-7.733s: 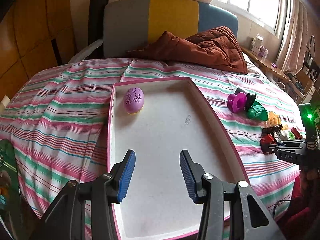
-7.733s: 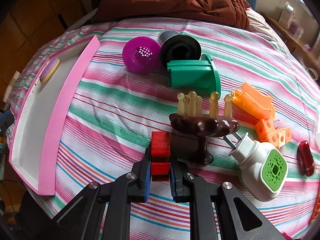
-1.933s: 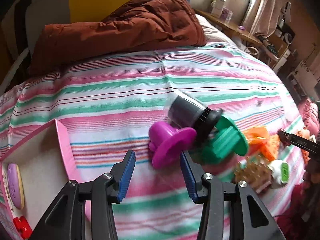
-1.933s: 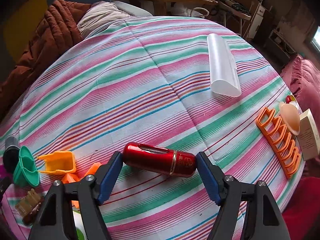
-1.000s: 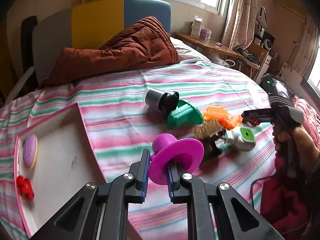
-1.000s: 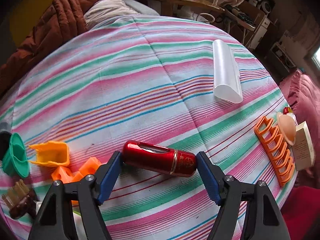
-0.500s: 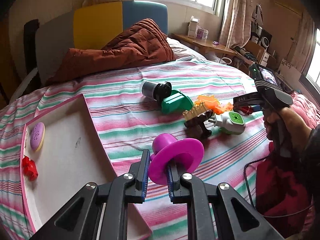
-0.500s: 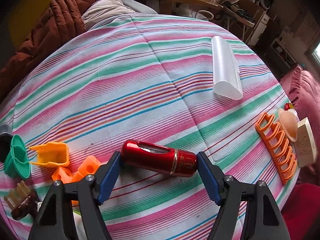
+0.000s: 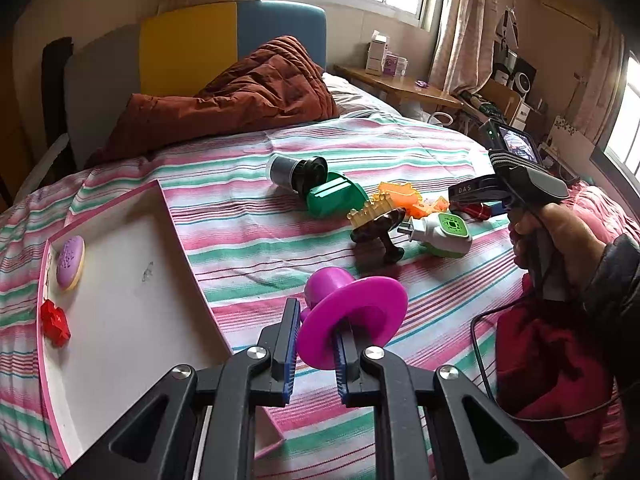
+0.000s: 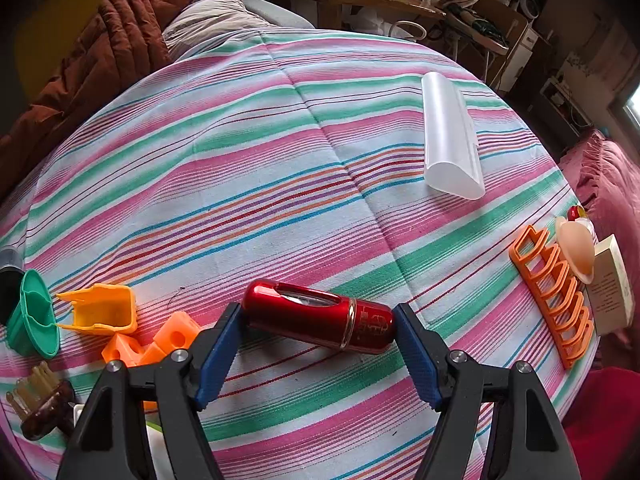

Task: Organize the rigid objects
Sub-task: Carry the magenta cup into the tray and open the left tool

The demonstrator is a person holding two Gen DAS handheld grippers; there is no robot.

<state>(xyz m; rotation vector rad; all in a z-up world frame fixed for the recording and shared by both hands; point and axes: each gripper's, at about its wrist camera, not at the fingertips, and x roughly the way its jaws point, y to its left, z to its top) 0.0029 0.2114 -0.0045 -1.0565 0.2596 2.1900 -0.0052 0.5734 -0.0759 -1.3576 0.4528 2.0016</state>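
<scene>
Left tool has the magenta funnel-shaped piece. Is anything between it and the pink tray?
Nothing visible blocks it. The magenta piece, gripped in the left tool, hangs just right of the pink tray, near its raised right rim. Inside, only the purple oval and red piece sit along the far left side.

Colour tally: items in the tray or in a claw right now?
Red: 2, red plastic block in pink-rimmed white tray, glossy red cylinder in right claw
Magenta: 1, magenta flanged plastic piece in left claw
Purple: 1, purple oval disc in tray
Total: 4
</scene>
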